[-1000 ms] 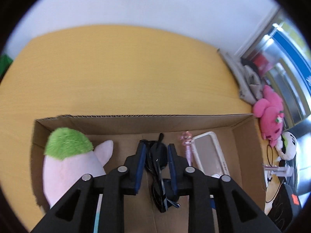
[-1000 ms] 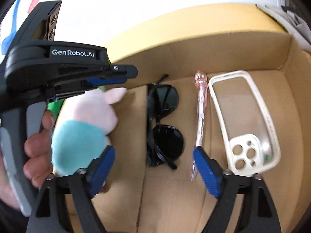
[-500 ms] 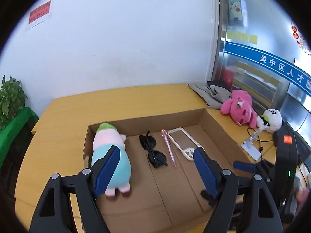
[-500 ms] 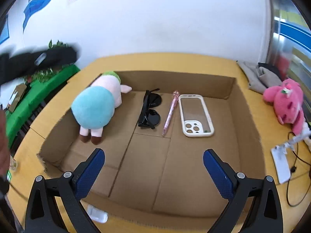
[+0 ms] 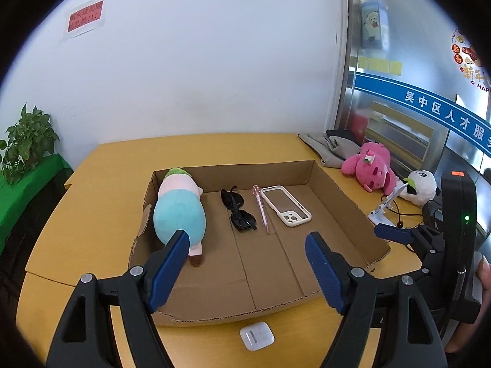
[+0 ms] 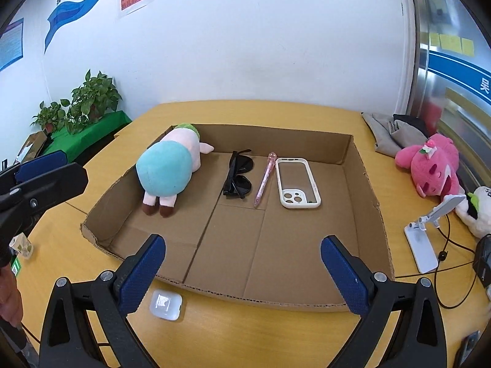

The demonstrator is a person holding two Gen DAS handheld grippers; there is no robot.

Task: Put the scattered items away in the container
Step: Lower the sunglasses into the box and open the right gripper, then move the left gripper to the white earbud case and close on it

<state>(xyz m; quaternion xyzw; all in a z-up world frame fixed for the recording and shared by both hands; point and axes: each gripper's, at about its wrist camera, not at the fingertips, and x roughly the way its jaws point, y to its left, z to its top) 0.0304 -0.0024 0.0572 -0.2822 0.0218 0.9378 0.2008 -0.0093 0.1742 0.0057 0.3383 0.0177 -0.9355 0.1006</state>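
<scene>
L gripper (image 5: pixel 245 254) is released, nothing btwn its blue pads; its jaws have just been opening. R gripper (image 6: pixel 242 263) is spread wide too, nothing in it, and its jaws have also just been opening a bit more. Both hang above the near edge of the cardboard box (image 6: pixel 362 165), which sits on the yellow table (image 6: pixel 245 334).

Inside the box, along its far wall: plush toy (image 6: pixel 168 168) w/ teal body & green top lies in the far-left corner, feet toward the near edge. Next to it, black sunglasses (image 6: pixel 237 178), folded. Then a pink pen (image 6: pixel 264 181), lying just beside the sunglasses, apart from them. Right of the pen, a white phone case (image 6: pixel 297 182), flat, camera holes toward the near edge. Near half of the box floor is bare cardboard.

Outside the box, on the table just past its near edge: a small white earbud case (image 6: pixel 165 303), lying flat, close to the box wall, touching nothing else that I can tell.
</scene>
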